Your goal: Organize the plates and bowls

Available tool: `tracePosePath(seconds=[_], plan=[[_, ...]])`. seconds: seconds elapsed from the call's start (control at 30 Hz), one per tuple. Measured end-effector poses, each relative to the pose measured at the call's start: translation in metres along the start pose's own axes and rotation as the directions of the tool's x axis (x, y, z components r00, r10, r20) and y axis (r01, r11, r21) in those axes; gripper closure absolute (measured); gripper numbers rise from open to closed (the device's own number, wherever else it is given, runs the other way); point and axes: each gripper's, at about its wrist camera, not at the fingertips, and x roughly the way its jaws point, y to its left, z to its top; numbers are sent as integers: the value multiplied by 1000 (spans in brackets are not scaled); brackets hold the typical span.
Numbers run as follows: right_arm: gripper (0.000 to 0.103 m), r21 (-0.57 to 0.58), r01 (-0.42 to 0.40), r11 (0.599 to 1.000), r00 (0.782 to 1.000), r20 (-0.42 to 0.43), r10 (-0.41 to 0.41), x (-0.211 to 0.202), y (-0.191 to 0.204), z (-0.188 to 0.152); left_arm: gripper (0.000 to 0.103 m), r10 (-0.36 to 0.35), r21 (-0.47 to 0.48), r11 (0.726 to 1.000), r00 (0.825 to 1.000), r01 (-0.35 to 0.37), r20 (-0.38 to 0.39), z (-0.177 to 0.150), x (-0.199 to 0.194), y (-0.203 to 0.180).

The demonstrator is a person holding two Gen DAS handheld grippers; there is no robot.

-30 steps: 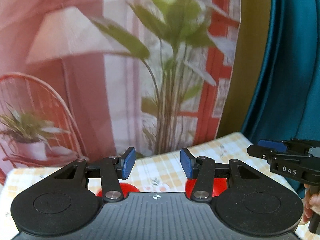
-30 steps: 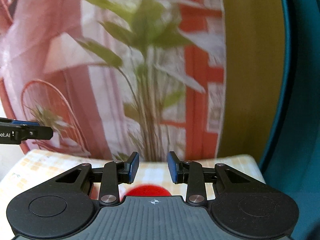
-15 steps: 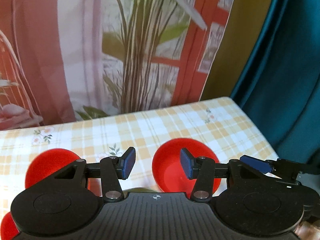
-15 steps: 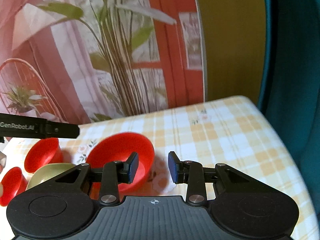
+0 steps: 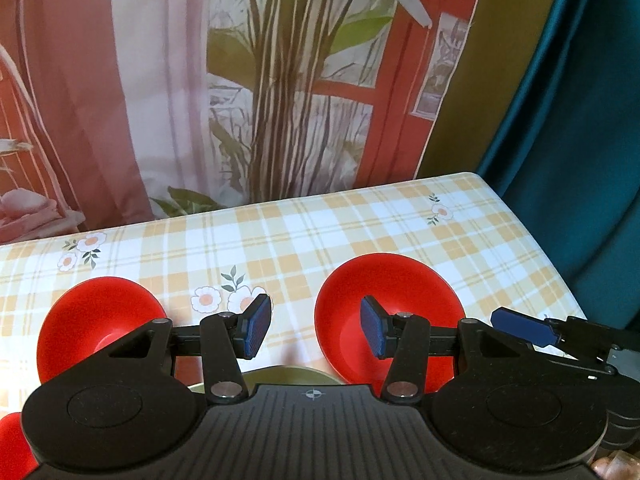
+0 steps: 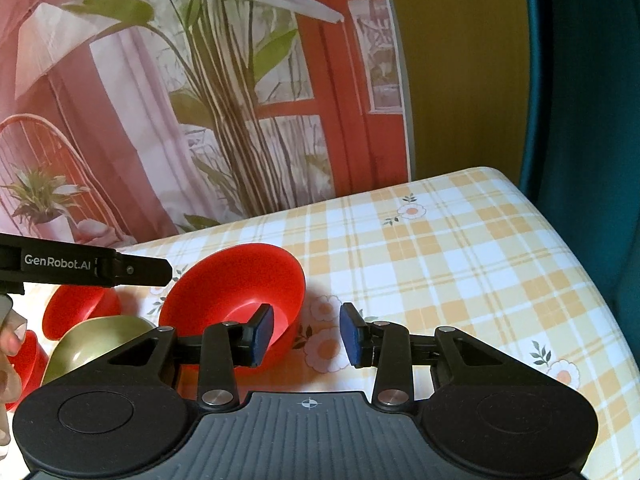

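Observation:
A large red bowl (image 5: 404, 292) sits on the checked tablecloth, also in the right wrist view (image 6: 236, 284). A second red bowl (image 5: 96, 312) lies to its left, seen small in the right wrist view (image 6: 76, 308). An olive green bowl (image 6: 96, 340) sits nearer, its rim just visible in the left wrist view (image 5: 288, 374). A third red piece (image 5: 12, 444) shows at the bottom left edge. My left gripper (image 5: 316, 332) is open and empty above the bowls. My right gripper (image 6: 306, 336) is open and empty, just right of the large red bowl.
The table (image 6: 460, 260) has a yellow-and-white checked cloth with flowers; its right edge drops off beside a teal curtain (image 6: 592, 100). A printed backdrop of plants and a red window (image 5: 280, 80) hangs behind the far edge.
Both grippers have tilted down from the backdrop toward the table, so the bowls have come into view. Both stay open and empty.

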Motion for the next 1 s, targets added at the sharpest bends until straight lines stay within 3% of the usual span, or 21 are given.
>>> tracePosePath(seconds=[0.53, 1.0], plan=[[69, 9, -1, 1000, 1000, 15, 0, 0, -8, 1, 51, -3, -12, 1000, 1000, 3, -8, 1, 2, 4], [69, 26, -25, 999, 1000, -7, 25, 15, 2, -7, 51, -17, 18, 1000, 997, 18, -72, -8, 23, -2]])
